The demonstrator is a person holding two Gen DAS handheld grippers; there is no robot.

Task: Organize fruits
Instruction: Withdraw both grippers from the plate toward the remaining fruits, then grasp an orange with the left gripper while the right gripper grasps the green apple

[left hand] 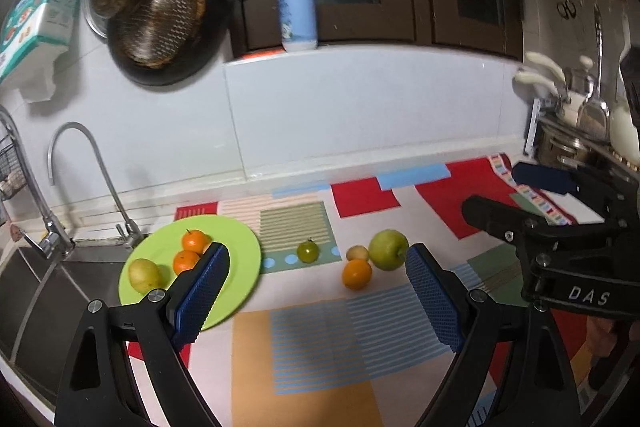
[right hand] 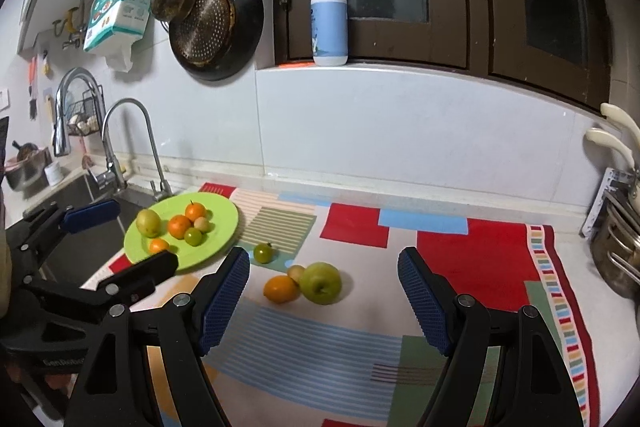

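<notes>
Left wrist view: left gripper [left hand: 316,291] with jaws standing wide and nothing between the blue pads; the counter mat shows through the gap.
Right wrist view: right gripper [right hand: 322,301] also parted, nothing held, pads clear of all fruit.
Green plate [left hand: 240,267]: ahead and to the left of the left gripper, its near rim hidden behind the left finger; it rests partly on the patterned mat [left hand: 304,355], just beside the sink [left hand: 48,291].
Fruit on plate: a yellow-green pear-like fruit [right hand: 148,223], three small oranges [right hand: 179,226], a small green fruit [right hand: 193,236] and a pale small fruit [right hand: 201,224].
Loose fruit: four pieces lie on the mat ahead of both grippers, apart from the plate.
Green apple [right hand: 321,283]: straight ahead of the right gripper, between the lines of its fingers, touching the orange [right hand: 281,289] on its left.
Pale small fruit behind them [right hand: 296,271]: tucked against both the apple and the orange.
Small green tomato-like fruit [right hand: 263,253]: alone, between the plate and the cluster, just beyond the right gripper's left fingertip.
Gripper relation: each gripper appears at the edge of the other's view, side by side and apart.
Backdrop: faucet [left hand: 80,179] beyond the plate; pump bottle [left hand: 297,7] on the window ledge; pans hanging on the wall [left hand: 160,19].
</notes>
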